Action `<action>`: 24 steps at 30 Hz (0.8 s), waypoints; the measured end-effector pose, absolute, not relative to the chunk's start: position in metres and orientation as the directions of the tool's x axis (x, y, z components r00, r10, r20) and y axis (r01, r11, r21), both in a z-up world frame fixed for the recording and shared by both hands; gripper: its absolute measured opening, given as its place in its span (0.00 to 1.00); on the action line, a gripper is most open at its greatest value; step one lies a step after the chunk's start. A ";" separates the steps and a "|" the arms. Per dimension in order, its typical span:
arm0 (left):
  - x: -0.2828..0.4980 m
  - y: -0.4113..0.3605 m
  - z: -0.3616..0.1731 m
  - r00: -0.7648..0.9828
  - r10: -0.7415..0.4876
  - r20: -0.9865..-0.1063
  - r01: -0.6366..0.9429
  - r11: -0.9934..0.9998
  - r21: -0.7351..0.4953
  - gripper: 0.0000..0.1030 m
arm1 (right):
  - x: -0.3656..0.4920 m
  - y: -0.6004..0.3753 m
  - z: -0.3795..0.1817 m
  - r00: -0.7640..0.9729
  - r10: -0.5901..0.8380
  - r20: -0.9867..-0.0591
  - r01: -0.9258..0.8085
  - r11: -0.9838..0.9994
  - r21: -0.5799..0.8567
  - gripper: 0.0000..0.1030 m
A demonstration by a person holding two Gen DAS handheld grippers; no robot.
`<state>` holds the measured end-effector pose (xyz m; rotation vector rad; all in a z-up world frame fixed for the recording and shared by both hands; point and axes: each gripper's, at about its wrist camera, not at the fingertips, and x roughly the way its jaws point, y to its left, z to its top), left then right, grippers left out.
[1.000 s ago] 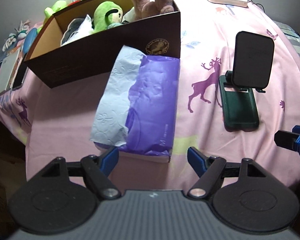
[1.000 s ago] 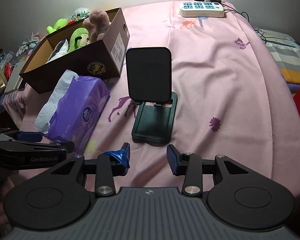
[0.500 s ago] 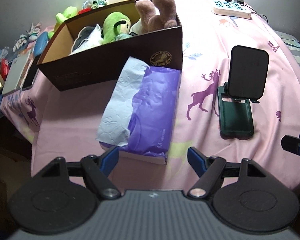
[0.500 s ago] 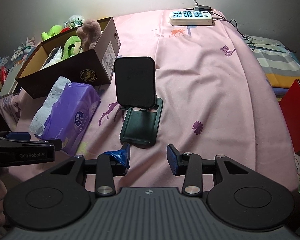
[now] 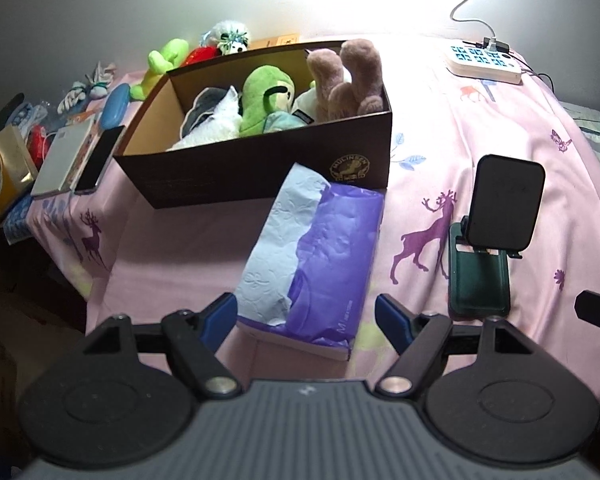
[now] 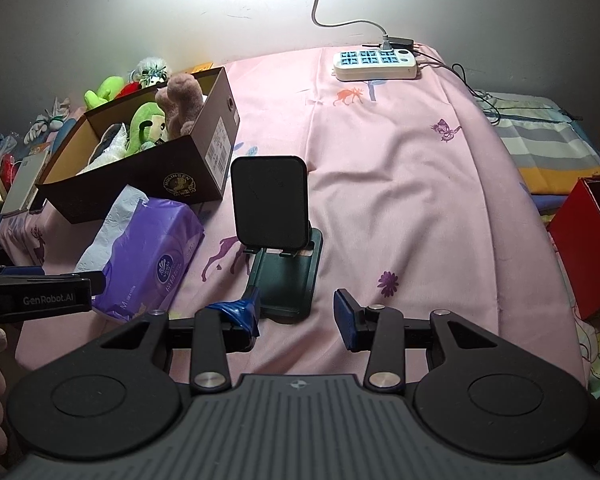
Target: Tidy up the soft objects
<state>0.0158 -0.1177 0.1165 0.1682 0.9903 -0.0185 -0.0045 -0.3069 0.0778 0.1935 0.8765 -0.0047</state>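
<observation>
A dark brown shoebox (image 5: pixel 260 172) stands open on the pink bedsheet (image 5: pixel 440 128). Inside it are a green plush (image 5: pixel 264 100), a pinkish-brown plush (image 5: pixel 348 80) and a white and grey one (image 5: pixel 216 116). More soft toys, one bright green (image 5: pixel 164 60), lie behind the box. A purple tissue pack (image 5: pixel 324 264) with white tissue showing along its left side lies flat in front of the box. My left gripper (image 5: pixel 306 316) hovers open above the pack's near end, its pads clear of it. My right gripper (image 6: pixel 298 312) is open and empty, just short of the phone stand (image 6: pixel 276 240).
A white power strip (image 6: pixel 374 64) with cables sits at the far end of the bed. A red box (image 6: pixel 584 240) stands off the right edge. Flat books and a phone (image 5: pixel 64 160) lie left of the shoebox, where the bed drops off.
Both grippers have risen and drawn back, so the box, pack and stand look smaller and farther. The tissue pack stayed flat on the sheet. Neither gripper's opening changed.
</observation>
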 end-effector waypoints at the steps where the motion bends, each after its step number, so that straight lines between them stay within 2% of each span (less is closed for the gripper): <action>1: 0.016 -0.117 0.118 0.555 0.064 -0.829 0.087 0.987 0.135 0.75 | -0.004 -0.307 0.080 0.646 0.075 -0.760 0.083 0.982 0.167 0.23; 8: 0.017 -0.113 0.132 0.606 0.093 -0.790 0.049 0.987 0.153 0.76 | 0.000 -0.307 0.094 0.684 0.061 -0.727 0.079 0.984 0.157 0.24; 24: 0.032 -0.098 0.141 0.629 0.144 -0.764 -0.023 0.986 0.167 0.77 | 0.020 -0.294 0.110 0.729 0.090 -0.679 0.043 0.983 0.177 0.25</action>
